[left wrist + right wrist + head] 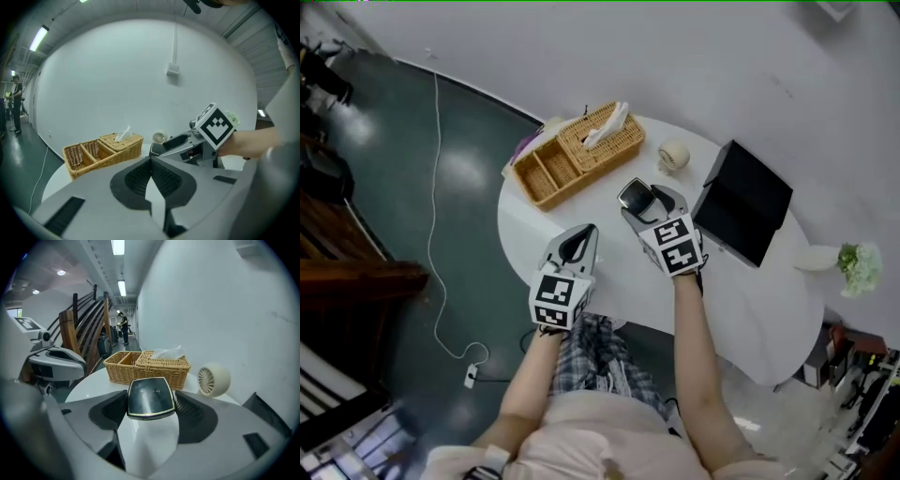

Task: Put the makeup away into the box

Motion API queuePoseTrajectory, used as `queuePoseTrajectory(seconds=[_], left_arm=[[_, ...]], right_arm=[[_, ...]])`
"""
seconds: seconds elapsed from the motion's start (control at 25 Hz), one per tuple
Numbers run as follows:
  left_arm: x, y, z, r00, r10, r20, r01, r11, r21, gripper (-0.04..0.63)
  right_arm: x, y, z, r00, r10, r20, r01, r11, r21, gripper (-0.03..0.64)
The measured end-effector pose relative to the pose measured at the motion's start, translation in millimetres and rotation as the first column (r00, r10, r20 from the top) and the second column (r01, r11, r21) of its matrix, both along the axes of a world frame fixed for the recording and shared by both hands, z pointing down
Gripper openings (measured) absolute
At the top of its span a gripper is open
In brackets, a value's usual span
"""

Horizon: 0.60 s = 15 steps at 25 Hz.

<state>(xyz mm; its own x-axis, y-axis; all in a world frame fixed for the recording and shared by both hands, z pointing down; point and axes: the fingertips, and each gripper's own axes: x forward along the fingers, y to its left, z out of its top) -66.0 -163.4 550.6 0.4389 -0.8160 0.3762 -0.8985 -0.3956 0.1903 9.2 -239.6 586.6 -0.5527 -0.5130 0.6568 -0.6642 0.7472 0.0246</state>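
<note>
Black, gold-rimmed compact point(151, 398) is clamped between the jaws of the right gripper point(639, 199), above the round white table point(609, 281). The pickup looks done. Next it needs carrying to the box, probably the open black case point(742, 202) beside it, or else the wicker basket point(546, 173) ahead. The left gripper point(151, 161) has its jaws together, empty. A small round fan point(673, 155) stands between case and basket.
</note>
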Motion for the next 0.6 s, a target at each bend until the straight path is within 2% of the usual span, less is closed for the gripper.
queuePoseTrajectory(seconds=[0.28, 0.6], left_arm=[[78.3, -14.8, -20.9, 0.988, 0.154, 0.000, -0.154, 0.987, 0.037, 0.025], [183.3, -20.5, -30.3, 0.942, 0.335, -0.004, -0.335, 0.941, 0.050, 0.025]], right_arm=[[85.6, 10.3, -31.3, 0.990, 0.144, 0.002, -0.144, 0.988, 0.047, 0.331], [204.6, 25.7, -42.8, 0.937, 0.350, 0.012, -0.350, 0.934, 0.074, 0.331]])
